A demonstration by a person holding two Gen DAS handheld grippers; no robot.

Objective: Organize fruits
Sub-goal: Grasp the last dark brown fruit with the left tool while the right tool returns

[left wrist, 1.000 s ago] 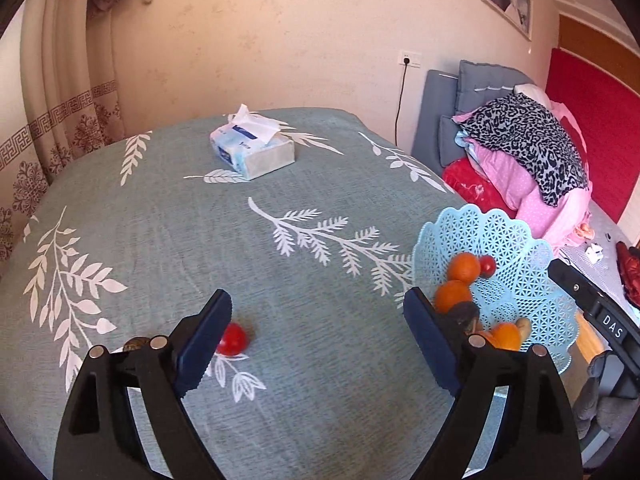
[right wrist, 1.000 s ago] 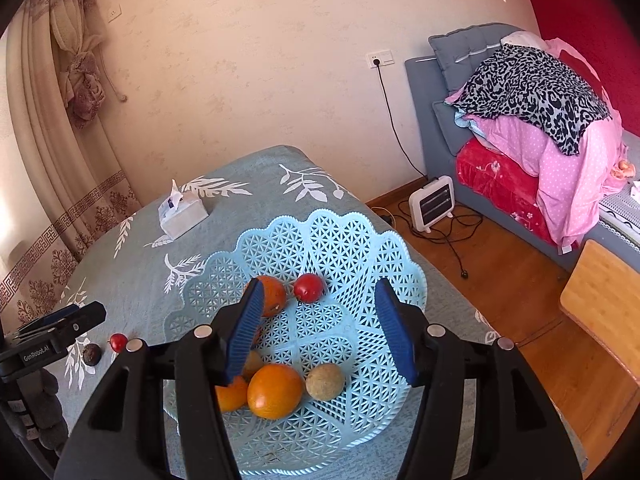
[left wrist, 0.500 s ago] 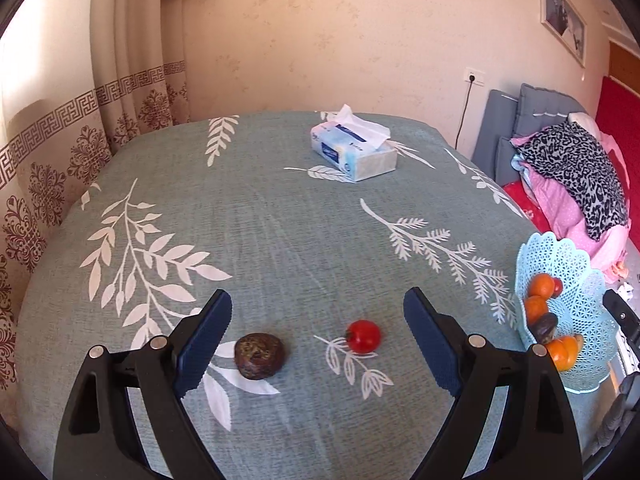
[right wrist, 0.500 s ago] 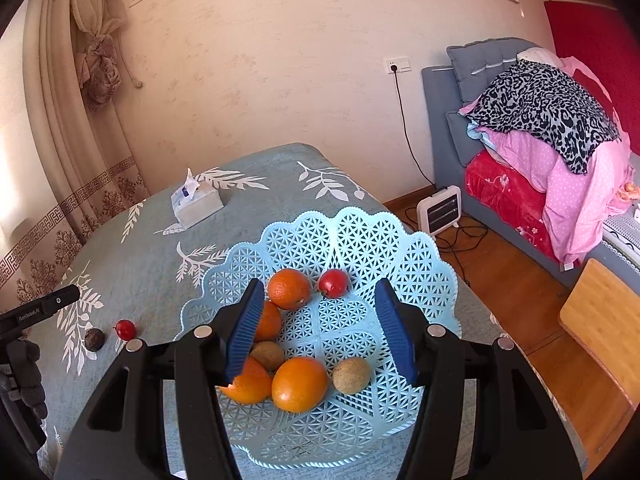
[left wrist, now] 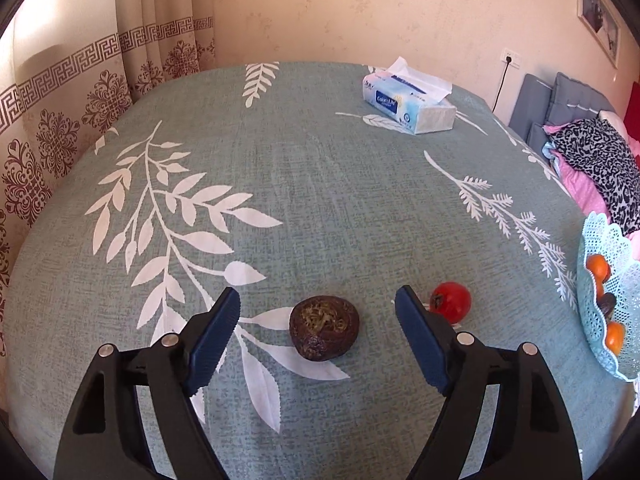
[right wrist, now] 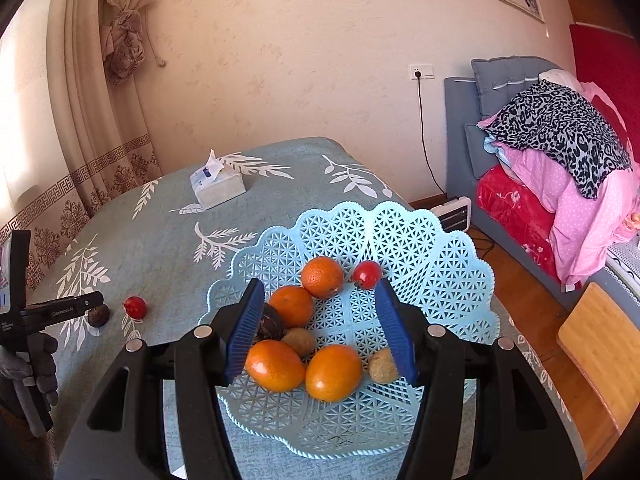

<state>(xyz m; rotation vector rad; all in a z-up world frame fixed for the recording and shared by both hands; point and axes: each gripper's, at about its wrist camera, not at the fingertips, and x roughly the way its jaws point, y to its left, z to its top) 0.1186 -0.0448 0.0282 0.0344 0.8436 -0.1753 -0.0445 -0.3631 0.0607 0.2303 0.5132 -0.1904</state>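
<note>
A dark wrinkled fruit (left wrist: 324,333) lies on the green leaf-print tablecloth (left wrist: 304,184), between the blue pads of my left gripper (left wrist: 318,320). The jaws are closing and do not touch it. A small red fruit (left wrist: 450,304) sits just right of the right pad. In the right wrist view both fruits, dark (right wrist: 98,315) and red (right wrist: 135,306), lie left of the light blue lattice basket (right wrist: 440,280), which holds several oranges, a red fruit (right wrist: 367,273) and brown fruits. My right gripper (right wrist: 320,328) hovers open over the basket, empty.
A tissue box (left wrist: 409,102) stands at the far side of the table. The basket (left wrist: 608,292) sits at the table's right edge. A curtain (left wrist: 80,92) hangs left; a bed with piled clothes (right wrist: 560,152) and a wooden stool (right wrist: 600,344) stand right. A gloved hand (right wrist: 36,364) holds the left gripper.
The left gripper swung left away from the basket and sank toward the dark fruit, which now lies between its narrowing jaws. The right gripper drifted slightly over the basket, jaws unchanged.
</note>
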